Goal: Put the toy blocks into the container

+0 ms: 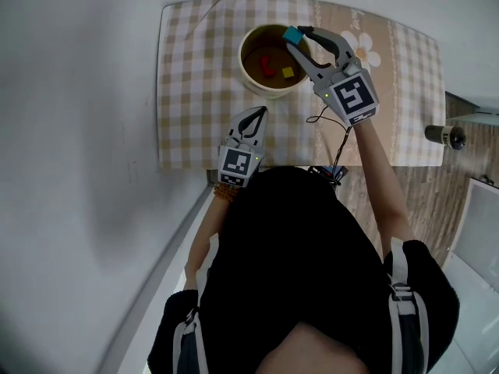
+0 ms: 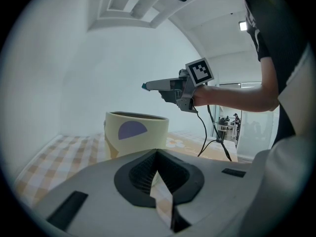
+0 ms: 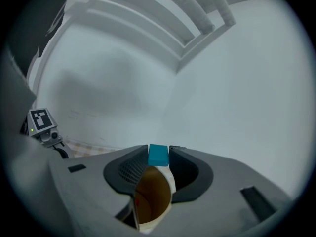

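A cream container [image 1: 253, 79] with a brown inside stands on the checked tablecloth [image 1: 195, 92]. A red block [image 1: 267, 66] and a yellow block [image 1: 288, 72] lie in it. My right gripper [image 1: 295, 36] hangs over the container's far right rim, shut on a teal block [image 1: 291, 34]. In the right gripper view the teal block [image 3: 158, 155] sits between the fingertips, with the container's mouth [image 3: 150, 196] right below. My left gripper [image 1: 260, 112] hovers near the table's front edge, jaws shut and empty. In the left gripper view the container [image 2: 137, 132] stands just ahead.
A flower print [image 1: 366, 49] marks the cloth to the right of the container. A dark cylindrical object [image 1: 446, 136] sits off the table's right side. A black cable [image 1: 331, 127] trails from my right gripper. A white wall runs along the left.
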A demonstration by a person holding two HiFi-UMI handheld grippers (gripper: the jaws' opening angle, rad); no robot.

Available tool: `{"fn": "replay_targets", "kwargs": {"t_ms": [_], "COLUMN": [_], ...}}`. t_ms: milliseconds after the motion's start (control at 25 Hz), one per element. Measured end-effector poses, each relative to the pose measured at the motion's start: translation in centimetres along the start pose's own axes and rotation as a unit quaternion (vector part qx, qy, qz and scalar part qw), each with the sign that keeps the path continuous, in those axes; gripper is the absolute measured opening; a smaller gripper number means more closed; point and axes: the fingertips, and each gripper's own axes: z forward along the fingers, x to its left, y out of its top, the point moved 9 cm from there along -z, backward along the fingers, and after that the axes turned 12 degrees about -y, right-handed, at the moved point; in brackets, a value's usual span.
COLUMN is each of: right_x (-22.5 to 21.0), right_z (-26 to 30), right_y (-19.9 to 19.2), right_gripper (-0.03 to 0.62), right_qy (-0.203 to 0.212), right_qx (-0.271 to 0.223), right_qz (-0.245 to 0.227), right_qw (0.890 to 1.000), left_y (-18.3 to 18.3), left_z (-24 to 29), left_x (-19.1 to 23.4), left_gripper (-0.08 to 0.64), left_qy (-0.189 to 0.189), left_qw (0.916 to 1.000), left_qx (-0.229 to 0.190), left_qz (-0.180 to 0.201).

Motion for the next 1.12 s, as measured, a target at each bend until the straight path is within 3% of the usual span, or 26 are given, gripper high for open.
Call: {"fn": "replay_targets", "kwargs": {"t_ms": [680,1120], "right_x": [-0.8,-3.1], "right_z": [-1.5,-5.9], "right_y": [-1.0,-3.6], "right_gripper": [0.144,0.144], "right_qy": [-0.02,-0.061], "right_qx": [0.01,0.026], "right_qz": [0.0,0.027], "right_qw": [1.0,0.997], "left_y": [-0.4,-0.3], "left_z": [-0.2,2.1], "left_x": [-0.9,-2.8], "left_gripper": [0.006,0.006], "left_qy": [-0.002,-0.033], "left_qw": [1.0,0.9992], "left_qx": [0.009,0.023], "left_qz": [-0.002,0.006]}}
